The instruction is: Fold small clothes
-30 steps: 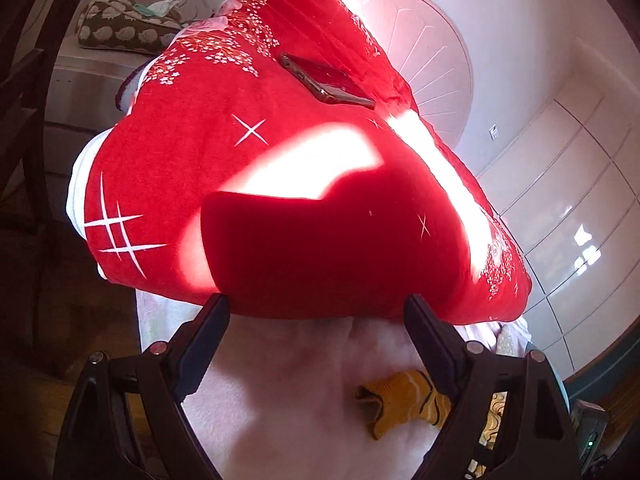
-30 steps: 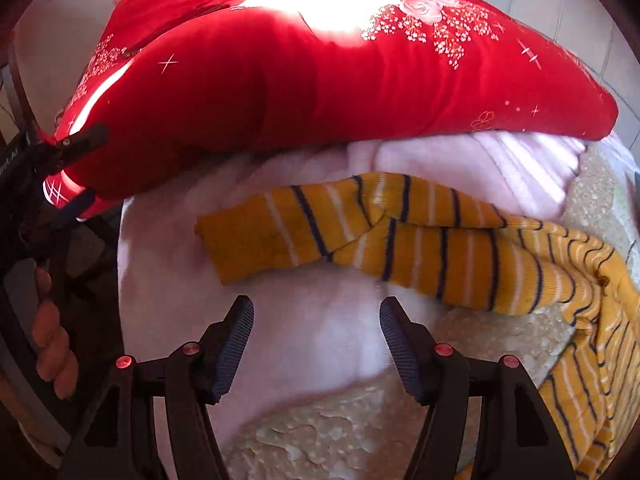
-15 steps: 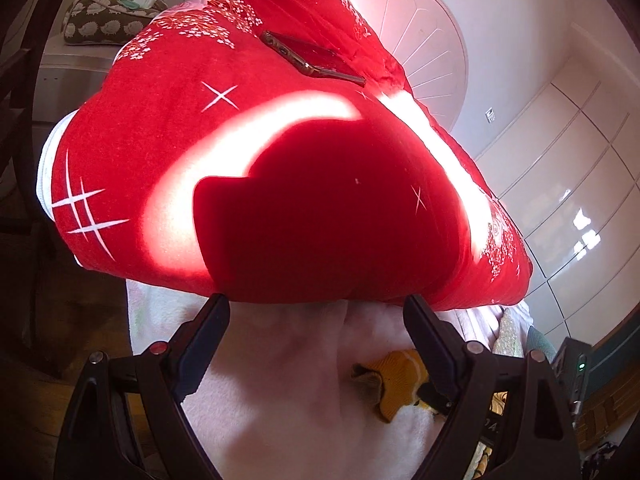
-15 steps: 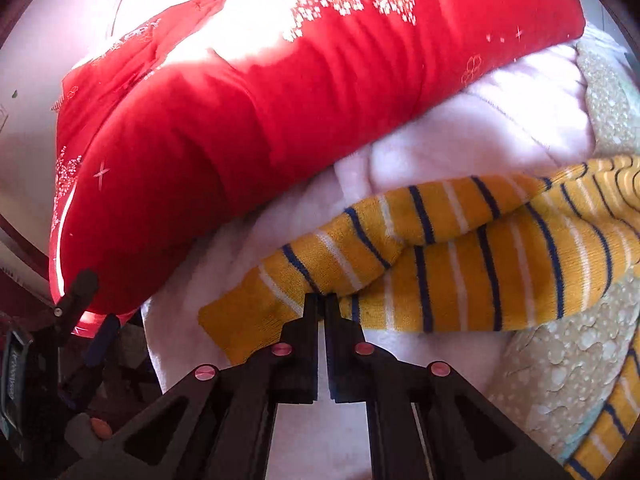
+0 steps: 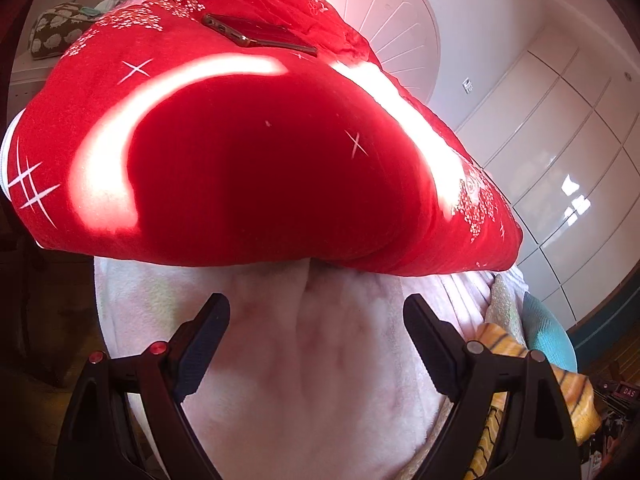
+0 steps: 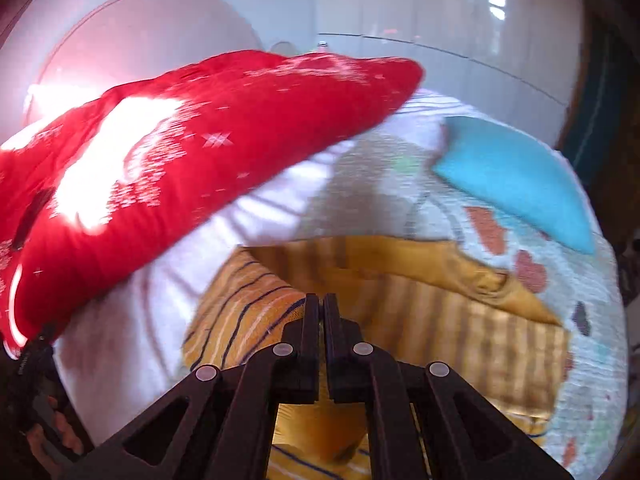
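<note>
A small yellow garment with dark blue stripes (image 6: 400,300) lies on the bed. My right gripper (image 6: 321,304) is shut on its striped sleeve (image 6: 248,304) and holds it lifted over the garment's body. The garment's edge also shows in the left wrist view (image 5: 504,346), at the right behind the finger. My left gripper (image 5: 316,320) is open and empty over a pale pink fleece blanket (image 5: 304,380), just in front of a big red quilt (image 5: 256,152).
A phone (image 5: 256,36) lies on top of the red quilt. A turquoise cushion (image 6: 516,176) sits at the bed's far right on a patterned bedspread (image 6: 592,320). White wardrobe doors (image 5: 560,168) and a round headboard (image 5: 384,28) stand behind.
My right gripper shut on the striped sleeve and lifted it to the right, over the garment. My left gripper stayed open and moved a little toward the red quilt.
</note>
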